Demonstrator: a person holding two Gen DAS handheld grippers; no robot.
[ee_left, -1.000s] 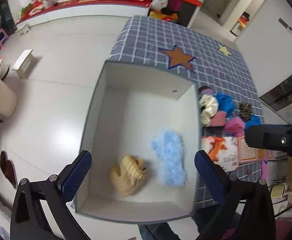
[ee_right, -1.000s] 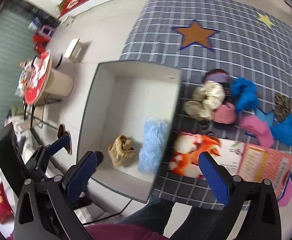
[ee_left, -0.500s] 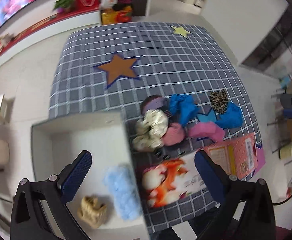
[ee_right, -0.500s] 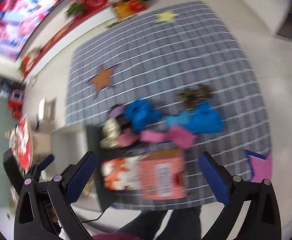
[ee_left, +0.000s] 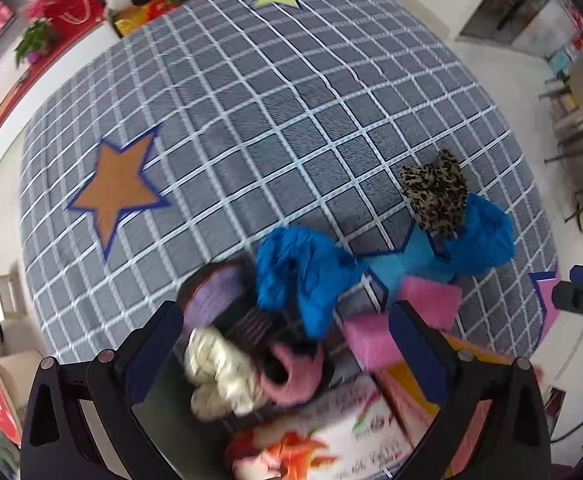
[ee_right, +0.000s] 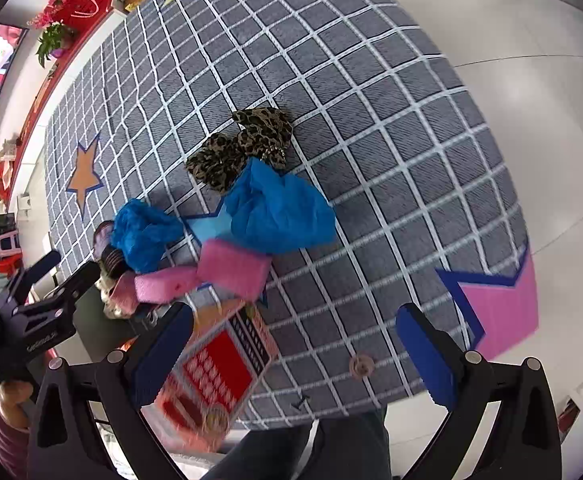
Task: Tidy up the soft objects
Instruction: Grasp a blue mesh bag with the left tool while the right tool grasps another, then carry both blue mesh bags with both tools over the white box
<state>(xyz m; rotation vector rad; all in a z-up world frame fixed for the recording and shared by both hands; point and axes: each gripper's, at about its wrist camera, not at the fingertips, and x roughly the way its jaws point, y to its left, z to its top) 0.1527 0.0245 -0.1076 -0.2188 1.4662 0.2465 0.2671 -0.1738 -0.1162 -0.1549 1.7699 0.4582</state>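
Left gripper (ee_left: pixel 281 330) spread wide above cream scrunchie (ee_left: pixel 219 372), right gripper (ee_right: pixel 291 334) likewise gaping (both empty), over rug (ee_right: pixel 371 120)

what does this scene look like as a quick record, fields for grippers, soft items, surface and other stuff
left gripper: open, empty, over the near pile
right gripper: open, empty, above bare mat
surface: grey checked mat with white grid lines, printed orange star
soft items near left gripper: cream satin scrunchie, pink knitted piece, purple striped piece, blue fuzzy cloth
soft items further right: leopard-print fabric touching crumpled blue cloth, pink fuzzy pieces
other: flat printed orange-red box at the mat's near edge
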